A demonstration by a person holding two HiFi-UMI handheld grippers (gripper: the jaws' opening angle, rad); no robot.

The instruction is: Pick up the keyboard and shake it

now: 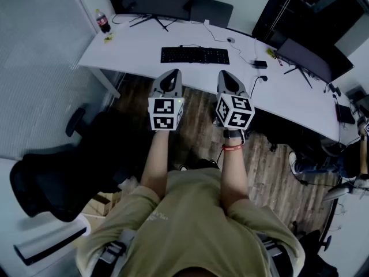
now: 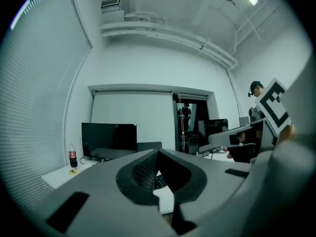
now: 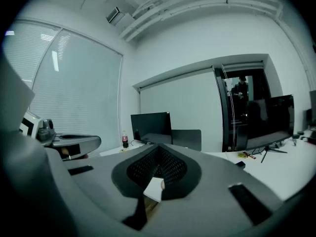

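- While the flat black keyboard (image 1: 195, 55) lies untouched near the white desk's (image 1: 138, 42) front edge, nothing is done yet.
- Left gripper (image 1: 172, 73) and right gripper (image 1: 226, 74) hover short of it, jaws closed and empty; grasping, lifting and shaking remain.

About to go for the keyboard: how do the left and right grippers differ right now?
The left gripper lines up with the left end of the keyboard, the right gripper with its right end. The right gripper's wrist wears a red band; the left gripper's wrist is bare. Both are shut, empty and short of the keyboard.
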